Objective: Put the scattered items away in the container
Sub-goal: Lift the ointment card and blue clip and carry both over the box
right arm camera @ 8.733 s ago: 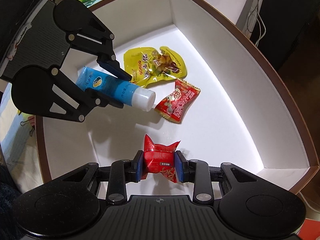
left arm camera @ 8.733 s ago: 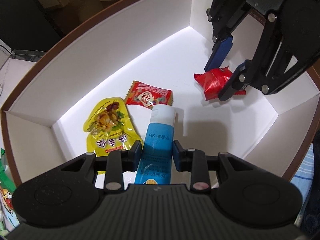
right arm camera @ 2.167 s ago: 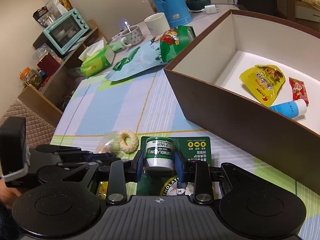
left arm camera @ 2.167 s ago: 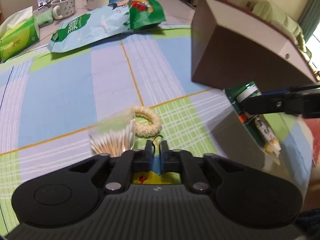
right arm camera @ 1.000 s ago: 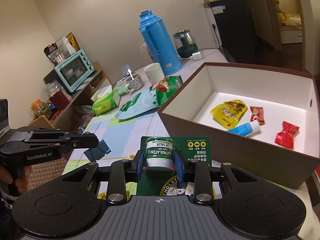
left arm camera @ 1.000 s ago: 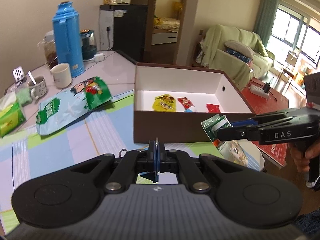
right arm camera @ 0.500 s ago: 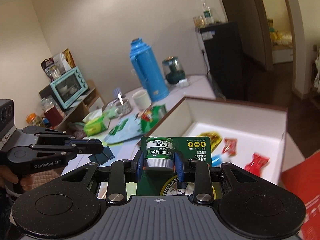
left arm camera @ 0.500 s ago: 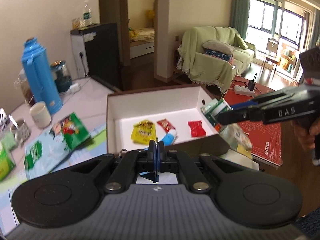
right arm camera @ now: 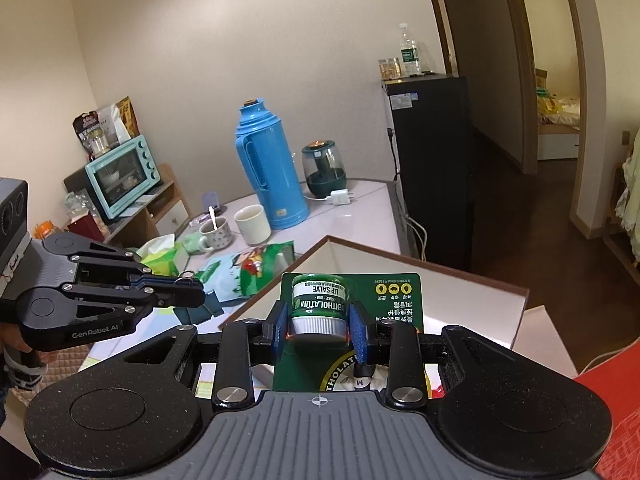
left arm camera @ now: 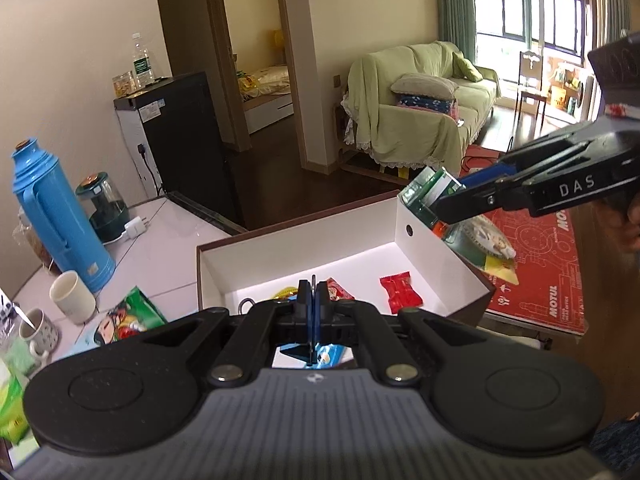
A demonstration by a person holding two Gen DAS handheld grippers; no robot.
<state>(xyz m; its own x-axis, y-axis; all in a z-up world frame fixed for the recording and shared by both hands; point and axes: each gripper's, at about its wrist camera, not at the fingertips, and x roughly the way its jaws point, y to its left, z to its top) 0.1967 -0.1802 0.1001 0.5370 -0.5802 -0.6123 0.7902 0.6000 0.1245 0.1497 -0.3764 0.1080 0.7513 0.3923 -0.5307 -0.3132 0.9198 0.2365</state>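
The brown box with white inner walls [left arm camera: 400, 216] holds a red candy [left arm camera: 400, 294], a red packet [left arm camera: 338, 290], a half-hidden yellow packet [left arm camera: 284, 292] and a blue tube [left arm camera: 330, 356]. My left gripper [left arm camera: 313, 292] is shut on a dark binder clip [left arm camera: 298, 350], just above the box's near edge. From the right wrist view, that left gripper [right arm camera: 196, 296] sits to the left with the clip [right arm camera: 208, 307] hanging from it. My right gripper [right arm camera: 320, 332] is shut on a green lip salve pack [right arm camera: 318, 304] over the box rim [right arm camera: 440, 270]. In the left wrist view the right gripper [left arm camera: 436, 200] holds this pack [left arm camera: 428, 192] above the box's far right corner.
A blue thermos [left arm camera: 56, 216], a white mug [left arm camera: 72, 296] and a green snack bag [left arm camera: 132, 320] stand on the table left of the box. A red mat [left arm camera: 536, 264] lies beyond the box's right side. A black fridge [right arm camera: 432, 160] stands behind the table.
Both grippers have lifted from the table and moved towards the box, each still holding its item. The right gripper now has the pack above the box's corner.
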